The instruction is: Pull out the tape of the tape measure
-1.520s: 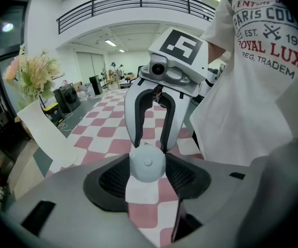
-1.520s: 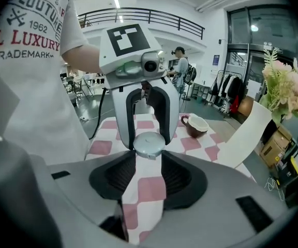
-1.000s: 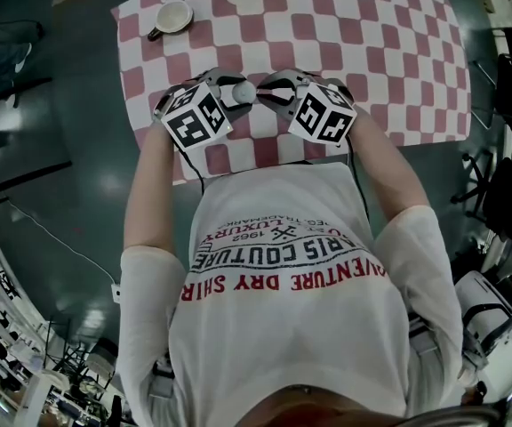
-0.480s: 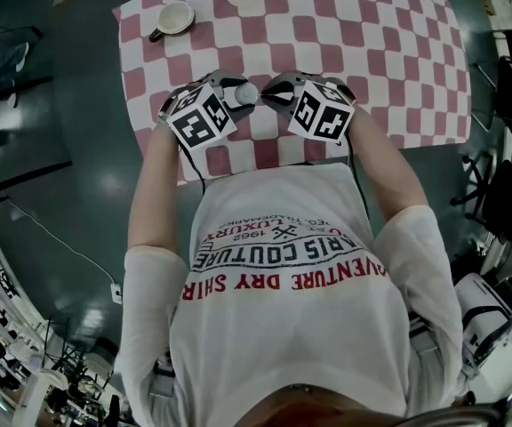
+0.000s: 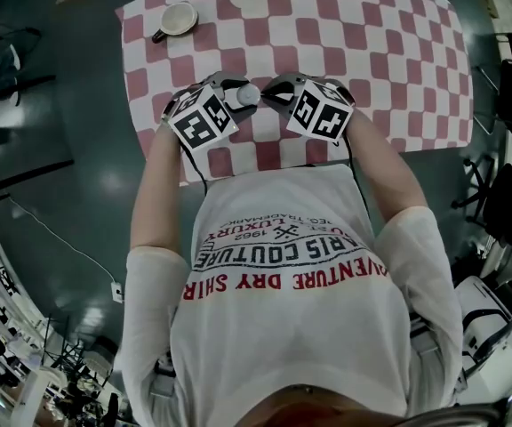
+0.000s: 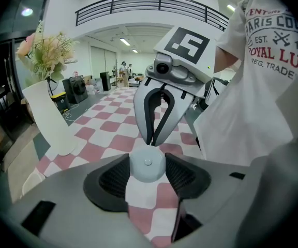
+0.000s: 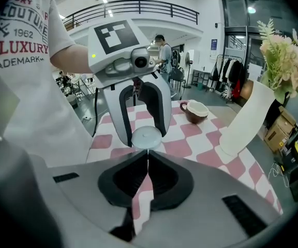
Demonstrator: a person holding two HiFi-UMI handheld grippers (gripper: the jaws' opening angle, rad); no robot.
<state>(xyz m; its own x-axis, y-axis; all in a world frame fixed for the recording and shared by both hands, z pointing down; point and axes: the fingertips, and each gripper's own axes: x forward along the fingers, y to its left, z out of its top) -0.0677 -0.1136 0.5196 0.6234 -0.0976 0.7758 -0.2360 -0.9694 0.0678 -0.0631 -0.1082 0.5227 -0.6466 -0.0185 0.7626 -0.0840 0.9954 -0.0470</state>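
Observation:
A small round white tape measure (image 5: 248,93) hangs just above the checked table (image 5: 372,52), near its front edge. My left gripper (image 5: 239,94) is shut on its case, and its dark pads press both sides of the disc (image 6: 148,164). My right gripper (image 5: 266,94) faces it from the right, fingertips touching the case rim (image 7: 147,137). Its jaws are together, and a thin pale strip, the tape's end (image 7: 148,159), shows between the pads. From the left gripper view, the right gripper (image 6: 152,141) tapers to a point right above the disc.
A brown-and-white cup (image 5: 174,18) stands at the table's far left corner. A tall white vase (image 7: 244,123) of flowers stands at the far edge. The person's torso is close against the table's near edge, and dark floor surrounds the table.
The right gripper's jaws have come together at the tape measure's rim. Both grippers stay almost where they were, and the left keeps its hold on the case.

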